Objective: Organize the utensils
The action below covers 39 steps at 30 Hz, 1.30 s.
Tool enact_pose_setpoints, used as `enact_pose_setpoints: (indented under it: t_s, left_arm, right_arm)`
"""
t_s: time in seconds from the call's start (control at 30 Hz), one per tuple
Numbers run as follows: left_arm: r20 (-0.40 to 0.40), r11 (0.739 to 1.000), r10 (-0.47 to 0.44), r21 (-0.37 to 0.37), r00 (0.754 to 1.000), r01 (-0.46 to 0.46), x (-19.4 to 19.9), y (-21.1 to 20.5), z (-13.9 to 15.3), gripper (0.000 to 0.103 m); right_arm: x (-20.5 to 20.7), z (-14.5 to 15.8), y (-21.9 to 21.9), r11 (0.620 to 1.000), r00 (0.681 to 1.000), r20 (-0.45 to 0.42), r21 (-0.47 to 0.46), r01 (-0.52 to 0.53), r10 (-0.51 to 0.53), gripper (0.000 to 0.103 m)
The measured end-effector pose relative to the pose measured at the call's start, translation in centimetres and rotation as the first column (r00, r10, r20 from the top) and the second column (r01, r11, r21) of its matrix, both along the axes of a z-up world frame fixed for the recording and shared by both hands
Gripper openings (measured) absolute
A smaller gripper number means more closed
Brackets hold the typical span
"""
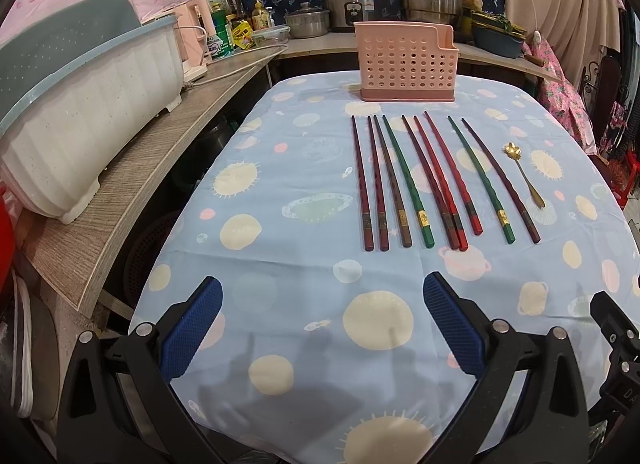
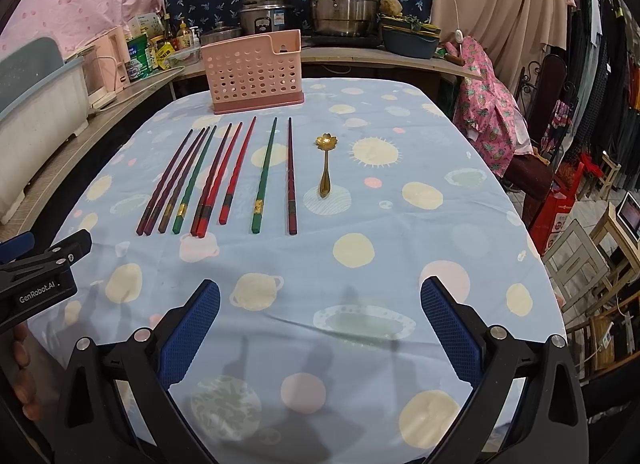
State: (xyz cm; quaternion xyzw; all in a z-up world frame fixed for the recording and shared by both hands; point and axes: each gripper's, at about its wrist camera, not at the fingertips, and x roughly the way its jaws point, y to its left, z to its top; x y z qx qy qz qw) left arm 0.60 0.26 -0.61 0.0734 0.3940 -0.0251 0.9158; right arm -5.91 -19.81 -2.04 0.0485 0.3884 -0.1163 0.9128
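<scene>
Several red, maroon, brown and green chopsticks (image 1: 424, 180) lie side by side on the blue patterned tablecloth (image 1: 304, 248), tips toward a pink perforated utensil holder (image 1: 404, 62) at the table's far end. A small gold flower-bowl spoon (image 1: 526, 174) lies to their right. The chopsticks (image 2: 224, 180), spoon (image 2: 326, 166) and holder (image 2: 256, 72) also show in the right wrist view. My left gripper (image 1: 322, 324) is open and empty above the near table. My right gripper (image 2: 320, 324) is open and empty, right of the left one (image 2: 36, 276).
A white and teal dish rack (image 1: 76, 112) stands on the wooden counter (image 1: 160, 152) to the left. Pots, a rice cooker (image 1: 352, 4) and bottles line the back counter. Chairs and clothing (image 2: 492, 112) stand to the table's right.
</scene>
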Motion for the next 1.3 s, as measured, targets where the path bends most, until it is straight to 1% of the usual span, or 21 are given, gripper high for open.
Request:
enact_pose_setpoints:
  t_s: [0.9, 1.03, 1.3]
  left_arm:
    - [-0.007, 1.000, -0.001, -0.007, 1.000, 0.001, 0.2, 0.1, -0.3, 0.096]
    - [-0.019, 1.000, 0.006, -0.017, 1.000, -0.007, 1.4, 0.4, -0.4, 0.096]
    - [-0.026, 0.999, 0.044, -0.017, 0.999, -0.044, 5.1, 1.2, -1.1, 0.096]
  right_arm:
    - [0.2, -0.1, -0.4, 1.000, 1.000, -0.003, 0.001, 0.009, -0.009, 0.096]
    - [1.2, -0.4, -0.9, 1.000, 1.000, -0.008, -0.010, 0.019, -0.019, 0.096]
    - [4.9, -0.6, -2.8, 0.999, 1.000, 0.000, -0.026, 0.030, -0.030, 0.096]
